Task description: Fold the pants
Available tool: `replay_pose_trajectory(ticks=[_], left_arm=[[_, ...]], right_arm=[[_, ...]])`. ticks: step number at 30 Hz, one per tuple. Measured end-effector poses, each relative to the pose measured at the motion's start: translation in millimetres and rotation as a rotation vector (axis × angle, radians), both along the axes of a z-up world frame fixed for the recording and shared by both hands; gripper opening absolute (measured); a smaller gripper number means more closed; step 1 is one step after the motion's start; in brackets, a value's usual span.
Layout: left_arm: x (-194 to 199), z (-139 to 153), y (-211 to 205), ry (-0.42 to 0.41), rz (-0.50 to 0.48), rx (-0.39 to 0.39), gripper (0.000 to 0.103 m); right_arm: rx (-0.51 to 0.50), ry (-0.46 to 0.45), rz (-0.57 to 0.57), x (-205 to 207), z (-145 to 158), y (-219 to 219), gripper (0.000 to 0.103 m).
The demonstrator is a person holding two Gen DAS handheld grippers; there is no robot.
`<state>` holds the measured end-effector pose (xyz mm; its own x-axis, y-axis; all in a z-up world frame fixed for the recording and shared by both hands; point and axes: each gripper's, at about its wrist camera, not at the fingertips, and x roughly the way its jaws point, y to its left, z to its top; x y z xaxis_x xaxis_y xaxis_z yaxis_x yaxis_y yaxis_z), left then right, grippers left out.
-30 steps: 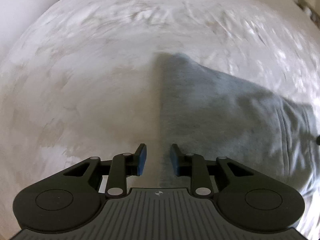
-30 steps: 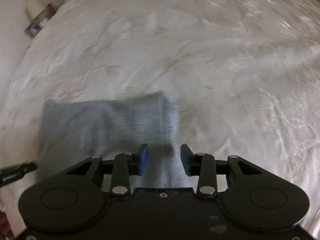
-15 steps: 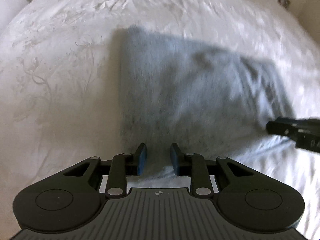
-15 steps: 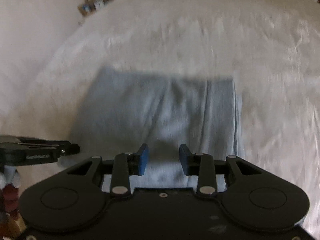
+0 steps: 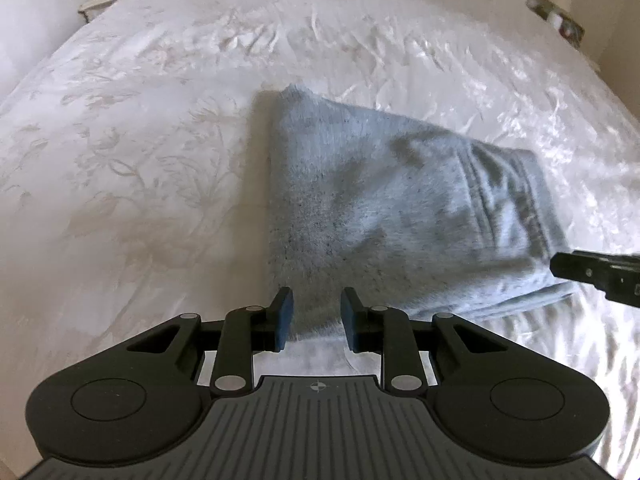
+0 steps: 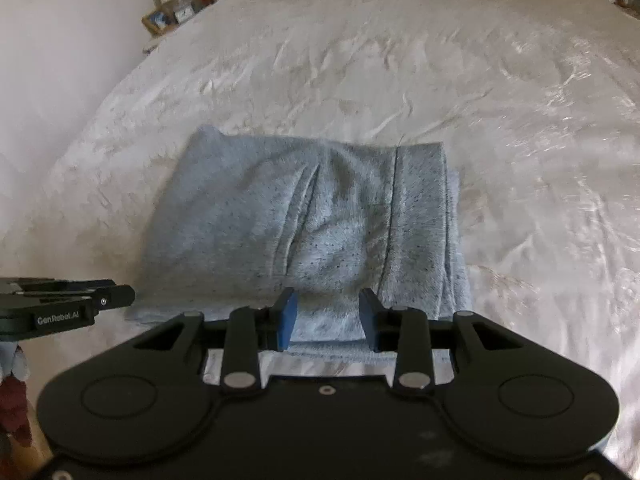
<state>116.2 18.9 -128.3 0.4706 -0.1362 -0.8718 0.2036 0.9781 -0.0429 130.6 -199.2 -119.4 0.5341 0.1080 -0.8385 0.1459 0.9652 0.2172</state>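
both wrist views face down, close above; share pants (image 5: 392, 216) (image 6: 304, 220), bed (image 5: 140, 160).

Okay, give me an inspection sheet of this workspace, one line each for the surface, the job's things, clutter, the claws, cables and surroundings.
Surface: white bedspread, creased, with a faint flower pattern.
Job's things: grey pants folded into a compact rectangle, lying flat on the bedspread.
Clutter: nothing seen on the bedspread.
Claws: left claw open over the pants' near corner, nothing gripped; right claw opening over the near edge, nothing gripped.
Cables: nothing seen.
Surroundings: bedside shelf with a small clock, frames and a lamp; white wall.
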Motion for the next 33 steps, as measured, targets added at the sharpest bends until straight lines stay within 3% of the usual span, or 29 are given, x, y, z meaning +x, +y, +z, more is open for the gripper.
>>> replay_pose_trajectory(ticks=[12, 17, 24, 29, 33], left_arm=[[-35, 45, -4, -0.067, 0.044, -0.042, 0.026], [-53, 64, -11, -0.109, 0.058, -0.021, 0.026], [-77, 80, -23, -0.166, 0.051, 0.023, 0.026], [-84, 86, -26, -0.127, 0.055, 0.042, 0.026], [-94, 88, -29, -0.146, 0.065, 0.061, 0.026]], right_arm=[[-0.010, -0.085, -0.099, -92, 59, 18, 0.038], [-0.020, -0.122, -0.125, -120, 77, 23, 0.038], [-0.007, -0.156, -0.139, -145, 94, 29, 0.039], [-0.003, -0.173, -0.129, -156, 101, 34, 0.039], [0.001, -0.184, -0.117, -161, 103, 35, 0.040]])
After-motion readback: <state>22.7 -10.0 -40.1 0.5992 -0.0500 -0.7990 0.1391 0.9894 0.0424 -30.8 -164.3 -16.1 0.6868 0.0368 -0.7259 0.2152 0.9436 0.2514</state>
